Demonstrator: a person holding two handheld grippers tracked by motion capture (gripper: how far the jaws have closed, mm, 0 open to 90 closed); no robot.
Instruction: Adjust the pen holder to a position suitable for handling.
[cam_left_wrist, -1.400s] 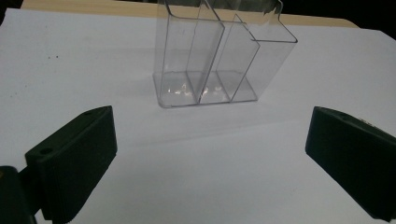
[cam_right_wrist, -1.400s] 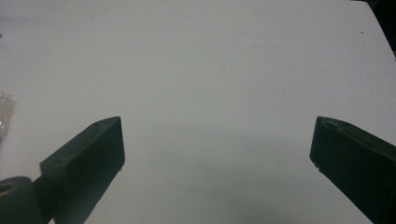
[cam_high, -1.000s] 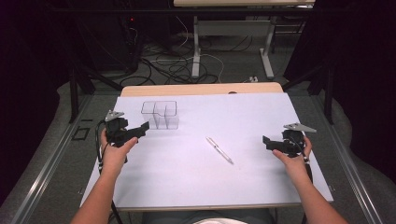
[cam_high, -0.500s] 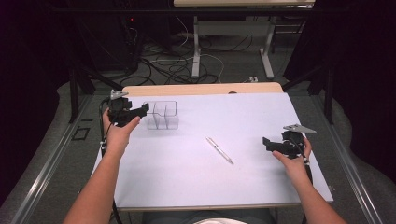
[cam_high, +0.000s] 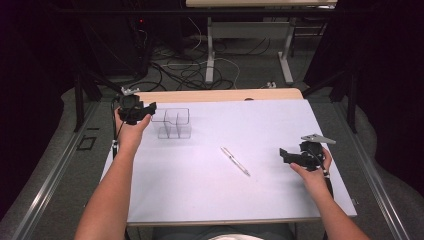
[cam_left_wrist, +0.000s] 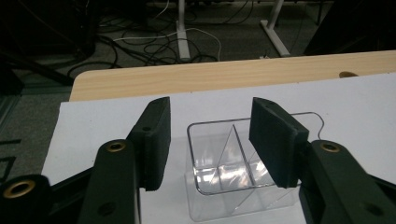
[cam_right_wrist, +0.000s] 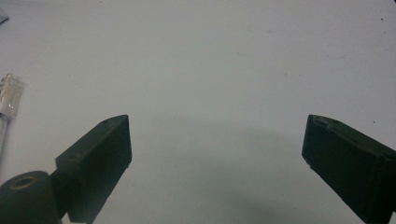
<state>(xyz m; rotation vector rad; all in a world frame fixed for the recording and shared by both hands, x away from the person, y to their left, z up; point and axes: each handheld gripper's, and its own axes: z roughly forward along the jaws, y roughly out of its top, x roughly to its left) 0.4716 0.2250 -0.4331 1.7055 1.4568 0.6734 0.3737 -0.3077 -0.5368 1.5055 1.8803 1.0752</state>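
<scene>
A big table (cam_high: 210, 210) is covered by a white sheet (cam_high: 210, 180), with a strip of light wood (cam_high: 220, 95) left bare at the far edge. A clear plastic box (cam_high: 174, 123) with dividers inside is placed near the far left corner of the sheet. No writing can be read on it. The left gripper (cam_high: 145, 111) is held just beside the box, and its jaws have just been closing, but nothing is pinched between them. The right gripper (cam_high: 283, 155) is held wide open near the right edge. A small pen (cam_high: 235, 161) is seen lying between the two, well apart from the box.
</scene>
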